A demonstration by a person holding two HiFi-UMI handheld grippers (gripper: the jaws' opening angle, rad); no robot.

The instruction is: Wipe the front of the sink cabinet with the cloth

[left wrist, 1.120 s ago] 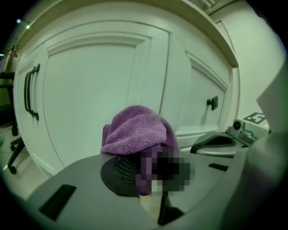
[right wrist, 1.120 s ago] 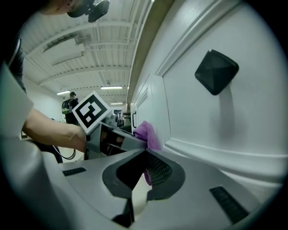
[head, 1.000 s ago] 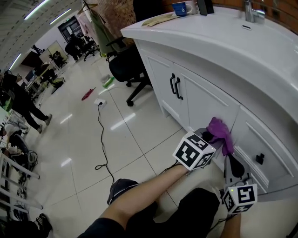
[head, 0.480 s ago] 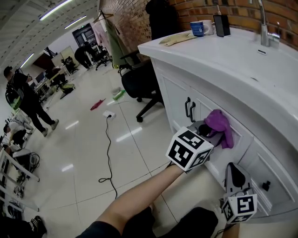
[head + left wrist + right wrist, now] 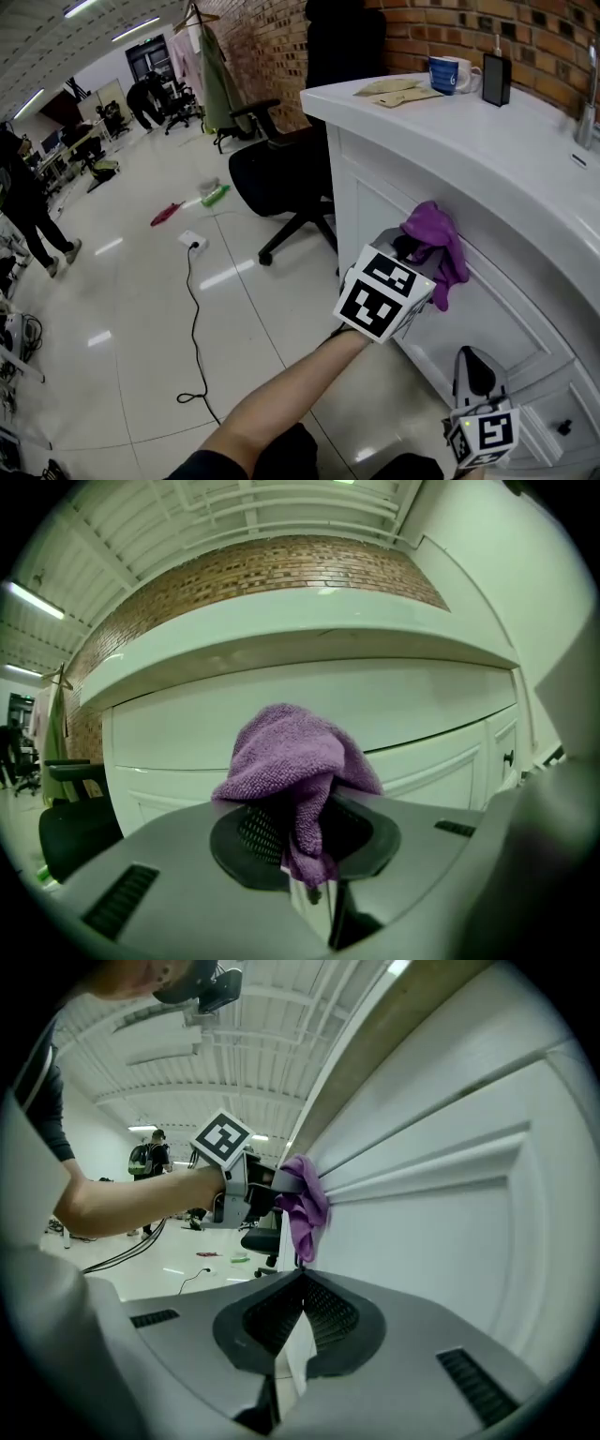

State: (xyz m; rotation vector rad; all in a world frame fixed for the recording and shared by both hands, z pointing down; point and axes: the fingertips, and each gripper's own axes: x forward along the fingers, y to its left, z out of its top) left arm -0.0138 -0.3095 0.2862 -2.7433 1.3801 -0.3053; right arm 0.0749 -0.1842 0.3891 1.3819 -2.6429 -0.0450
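1. While the left gripper (image 5: pixel 302 832) pinches the purple cloth (image 5: pixel 292 761) between its jaws, the bunched cloth lies against the white sink cabinet front (image 5: pixel 497 281), just under the countertop (image 5: pixel 487 122) edge;
2. the right gripper (image 5: pixel 298 1283) sits lower, near the same white panel, its jaws pressed together on nothing;
3. a black office chair (image 5: pixel 281 173) stands on the tiled floor near the cabinet's far end.

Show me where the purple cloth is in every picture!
Head view: purple cloth is right of centre, against the cabinet.
Left gripper view: it is in the middle, pinched by the left gripper.
Right gripper view: it is just above the middle, hanging by the cabinet.
Shared landmark: the white cabinet front is behind it in every view.
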